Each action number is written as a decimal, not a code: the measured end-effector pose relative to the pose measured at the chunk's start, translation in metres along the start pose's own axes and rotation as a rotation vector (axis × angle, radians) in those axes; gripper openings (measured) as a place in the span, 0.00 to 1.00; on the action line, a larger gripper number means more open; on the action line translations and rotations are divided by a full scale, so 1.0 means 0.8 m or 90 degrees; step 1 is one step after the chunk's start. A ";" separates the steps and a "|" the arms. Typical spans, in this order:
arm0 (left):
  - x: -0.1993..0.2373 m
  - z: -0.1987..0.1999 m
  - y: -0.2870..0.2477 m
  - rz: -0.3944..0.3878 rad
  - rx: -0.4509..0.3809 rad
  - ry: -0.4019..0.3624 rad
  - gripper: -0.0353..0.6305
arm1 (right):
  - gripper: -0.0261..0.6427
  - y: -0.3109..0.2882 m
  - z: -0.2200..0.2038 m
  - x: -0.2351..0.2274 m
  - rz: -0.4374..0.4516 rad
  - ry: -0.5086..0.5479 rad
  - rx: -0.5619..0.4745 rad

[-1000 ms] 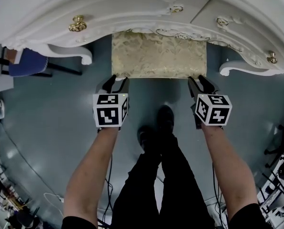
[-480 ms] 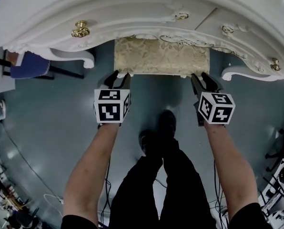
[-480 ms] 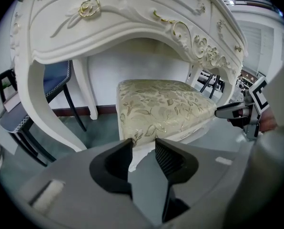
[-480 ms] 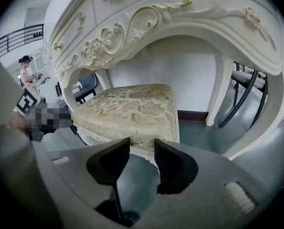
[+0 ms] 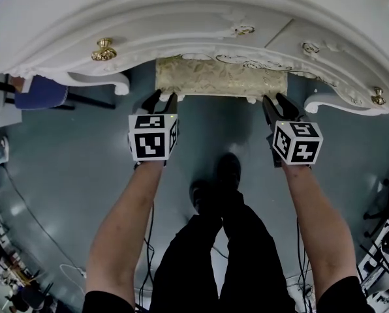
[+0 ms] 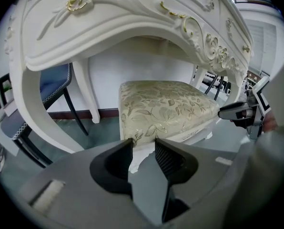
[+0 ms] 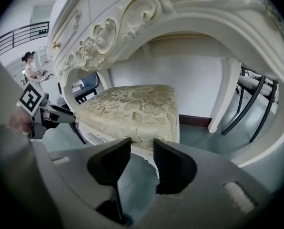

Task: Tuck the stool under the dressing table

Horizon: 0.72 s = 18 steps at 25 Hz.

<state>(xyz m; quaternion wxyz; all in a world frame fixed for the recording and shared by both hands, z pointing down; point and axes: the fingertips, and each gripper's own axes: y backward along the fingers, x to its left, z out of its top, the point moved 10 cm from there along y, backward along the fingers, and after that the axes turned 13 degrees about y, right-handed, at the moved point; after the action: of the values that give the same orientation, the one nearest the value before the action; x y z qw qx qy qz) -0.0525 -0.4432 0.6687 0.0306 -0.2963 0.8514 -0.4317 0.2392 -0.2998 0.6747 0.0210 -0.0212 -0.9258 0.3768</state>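
Left gripper: jaws apart, had just been closing, tips at the near left corner of the stool, nothing clamped. Right gripper: jaws apart at its right corner. Stool sat mostly under the dressing table, front edge showing.

Kneehole of the white carved, gilt-trimmed dressing table is mostly filled by the cream floral-brocade upholstered stool; only its near edge pokes out. There is room above the cushion under the arched apron. Side gaps are narrow, pinched by the curved white left table leg and its right-hand twin. The grey-green floor in front is passable, apart from the person's black shoes mid-lane. A blue-seated, black-framed chair blocks beyond the left leg, and black tubular legs stand beyond the right one.
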 end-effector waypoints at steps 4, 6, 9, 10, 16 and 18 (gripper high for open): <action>0.002 0.011 -0.009 -0.002 -0.014 -0.002 0.30 | 0.26 -0.009 0.007 -0.005 -0.008 0.005 -0.008; 0.004 0.016 -0.013 -0.003 -0.016 0.001 0.29 | 0.26 -0.013 0.011 -0.008 -0.011 0.003 -0.011; 0.003 0.022 -0.017 -0.001 -0.013 -0.002 0.30 | 0.26 -0.017 0.015 -0.012 -0.012 0.005 -0.013; 0.003 0.024 -0.019 -0.001 -0.013 -0.005 0.29 | 0.26 -0.019 0.016 -0.013 -0.012 0.006 -0.014; 0.004 0.034 -0.027 0.003 -0.019 -0.009 0.29 | 0.26 -0.027 0.025 -0.020 -0.014 0.011 -0.019; 0.003 0.036 -0.029 0.003 -0.022 -0.008 0.29 | 0.26 -0.030 0.027 -0.023 -0.016 0.013 -0.021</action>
<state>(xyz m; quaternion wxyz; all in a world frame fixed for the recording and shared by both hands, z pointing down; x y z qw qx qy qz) -0.0347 -0.4759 0.6688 0.0322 -0.2975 0.8592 -0.4151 0.2555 -0.3327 0.6758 0.0348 -0.0138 -0.9318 0.3611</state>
